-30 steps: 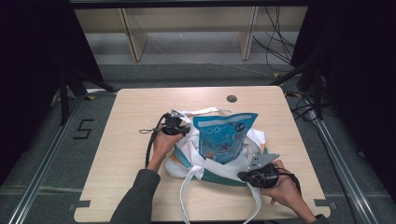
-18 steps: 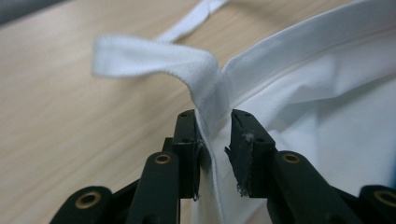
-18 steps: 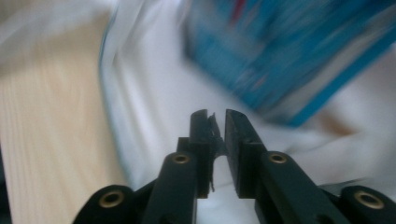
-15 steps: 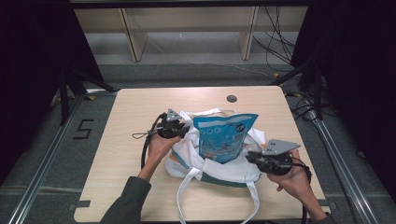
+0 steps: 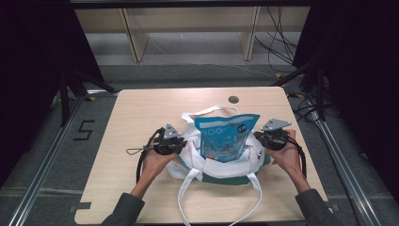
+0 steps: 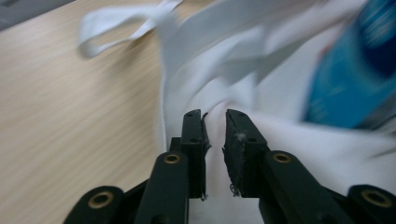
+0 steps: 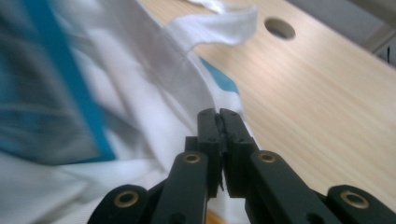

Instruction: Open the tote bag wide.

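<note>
On the table point(image 5: 141, 113) we have a white tote bag point(image 5: 190, 157) with a blue pouch point(image 5: 225, 136) standing upright in its mouth, and our two grippers now sit at the bag's opposite sides. A second ago both were closer in, the right one low at the front corner; since then it has swung out to the right edge while the left has dropped back along the left edge. Our left gripper point(image 6: 215, 122) has its jaws slightly apart with a fold of white cloth between them, so its grip looks loose. Our right gripper point(image 7: 218, 122) is pressed nearly closed on the bag's rim. We judge the spread is meant to pull the mouth wide so the pouch can settle deeper.
</note>
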`<state>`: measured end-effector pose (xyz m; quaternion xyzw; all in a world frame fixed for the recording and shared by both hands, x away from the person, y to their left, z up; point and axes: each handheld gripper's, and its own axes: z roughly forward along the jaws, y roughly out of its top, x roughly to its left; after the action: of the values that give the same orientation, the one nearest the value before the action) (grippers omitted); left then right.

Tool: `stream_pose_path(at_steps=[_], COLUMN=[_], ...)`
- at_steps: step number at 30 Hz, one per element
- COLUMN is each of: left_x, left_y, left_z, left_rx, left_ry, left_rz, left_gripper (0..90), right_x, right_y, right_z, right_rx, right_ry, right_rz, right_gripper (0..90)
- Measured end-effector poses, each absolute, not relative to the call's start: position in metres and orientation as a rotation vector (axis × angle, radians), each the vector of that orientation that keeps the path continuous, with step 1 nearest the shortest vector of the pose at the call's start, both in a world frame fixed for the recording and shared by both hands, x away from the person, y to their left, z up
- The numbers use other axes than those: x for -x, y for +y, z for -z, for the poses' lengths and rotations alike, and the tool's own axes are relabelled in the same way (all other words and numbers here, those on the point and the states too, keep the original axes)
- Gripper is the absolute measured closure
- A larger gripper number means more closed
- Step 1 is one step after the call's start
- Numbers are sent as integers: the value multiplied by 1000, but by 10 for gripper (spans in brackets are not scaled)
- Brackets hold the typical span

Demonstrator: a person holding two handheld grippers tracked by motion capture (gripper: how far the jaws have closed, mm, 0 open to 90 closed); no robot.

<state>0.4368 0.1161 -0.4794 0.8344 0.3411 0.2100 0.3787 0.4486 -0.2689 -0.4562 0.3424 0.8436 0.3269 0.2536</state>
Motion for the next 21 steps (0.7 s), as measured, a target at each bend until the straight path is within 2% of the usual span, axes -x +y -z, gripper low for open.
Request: stream_pose_path(at_steps=[1, 6, 8, 10, 16, 17, 21], left_x=[-438, -452, -453, -449, -427, -427, -397], left_y=[117, 120, 117, 115, 113, 113, 115], left_z=[486, 507, 504, 498, 465, 465, 450], left_rx=[-2125, -2135, -2140, -2104, -2015, -2015, -2015], left_ry=[897, 956, 954, 957, 852, 852, 778], left_rz=[-501, -532, -552, -535, -483, -483, -421], left_gripper=[802, 854, 851, 809, 817, 813, 785], right_x=[-455, -466, -469, -470, -464, -464, -433], right_y=[-272, -268, -267, -268, -277, -277, -284], right_z=[464, 483, 485, 485, 461, 461, 425], right_rx=[-959, -1003, -1006, -1013, -1052, -1052, -1031], right_ry=[2287, 2325, 2321, 2310, 2216, 2216, 2162], right_rz=[-886, -810, -811, -828, -995, -995, -1128], right_gripper=[881, 877, 875, 864, 644, 644, 594])
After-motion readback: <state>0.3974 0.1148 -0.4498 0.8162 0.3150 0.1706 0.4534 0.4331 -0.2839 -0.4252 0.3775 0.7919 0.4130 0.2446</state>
